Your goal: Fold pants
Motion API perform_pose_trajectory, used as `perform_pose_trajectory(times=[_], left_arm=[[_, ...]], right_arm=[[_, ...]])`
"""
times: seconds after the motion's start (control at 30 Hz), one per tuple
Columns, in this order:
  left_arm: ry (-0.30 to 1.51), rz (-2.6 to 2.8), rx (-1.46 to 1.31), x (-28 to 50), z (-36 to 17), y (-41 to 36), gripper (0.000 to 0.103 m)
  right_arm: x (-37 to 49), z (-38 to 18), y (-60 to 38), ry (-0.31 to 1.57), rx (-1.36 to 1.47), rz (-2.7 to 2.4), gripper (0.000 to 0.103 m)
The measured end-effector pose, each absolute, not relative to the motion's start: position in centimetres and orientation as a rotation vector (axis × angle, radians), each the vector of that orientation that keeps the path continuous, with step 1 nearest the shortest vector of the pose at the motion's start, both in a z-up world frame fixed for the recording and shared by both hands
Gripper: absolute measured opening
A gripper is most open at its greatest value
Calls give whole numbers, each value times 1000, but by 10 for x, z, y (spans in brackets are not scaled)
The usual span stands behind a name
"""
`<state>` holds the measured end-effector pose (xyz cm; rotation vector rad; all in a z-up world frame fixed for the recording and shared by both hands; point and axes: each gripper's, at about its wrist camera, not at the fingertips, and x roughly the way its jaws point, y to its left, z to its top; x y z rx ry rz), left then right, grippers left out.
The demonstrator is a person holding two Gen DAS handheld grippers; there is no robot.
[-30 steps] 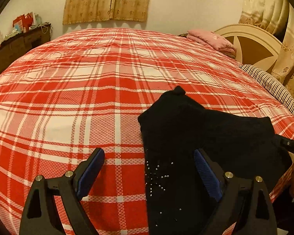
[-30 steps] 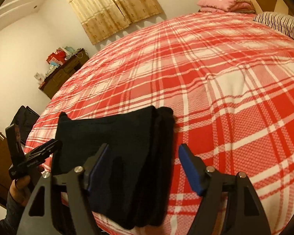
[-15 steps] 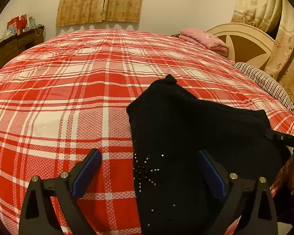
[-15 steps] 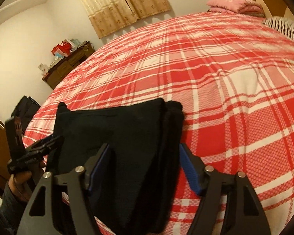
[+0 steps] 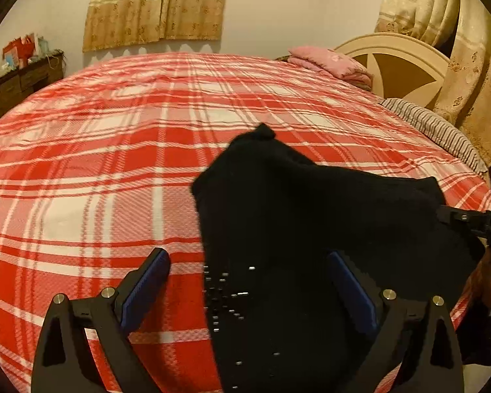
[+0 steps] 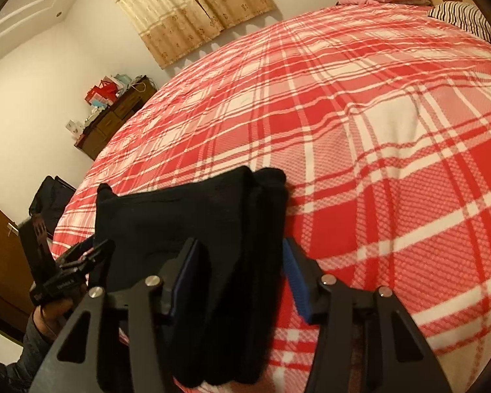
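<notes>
The right gripper (image 6: 242,278), black-framed with blue pads, is closing its jaws around the stacked right-hand edge of the black knit pants (image 6: 193,229); the cloth sits between the pads, but whether they press it yet I cannot tell. The left gripper (image 5: 248,291) stands wide, one pad over the red-and-white plaid bedspread (image 5: 81,163), the other over the pants near their small silver studs (image 5: 226,294), gripping nothing.

The pants lie folded into a thick bundle at the near edge of the bed, toward its near corner, partly overhanging that edge.

They look soft, limp and light, and several layers thick, so a layer could slip out of a shallow pinch. The likely best hold is deep on the stacked edge, taking every layer, with the left gripper taking the studded side.

Compared with a second ago, the right jaws have narrowed markedly and the bundle now fills the gap between them. The left jaws are as wide as before.
</notes>
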<state>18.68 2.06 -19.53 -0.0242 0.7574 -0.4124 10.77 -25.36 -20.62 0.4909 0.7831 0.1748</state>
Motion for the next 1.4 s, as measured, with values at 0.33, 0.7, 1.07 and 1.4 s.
perform_pose_trajectory(times=[0.33,0.7,1.07,1.4], left_arm=[[761,-493,-124,188,-195,33,68],[763,-518,-158,182,-195,41,48],[734,-500,-112,176,-183,37,18],[729,-501,-116,172,-175,42,17]], right_arm=[[108,-211,-256,781,499,192,47],[104,-209,-249,758,498,214,33],[93,-195,-232,708,431,196,27],[86,-176,-221,654,387,196,27]])
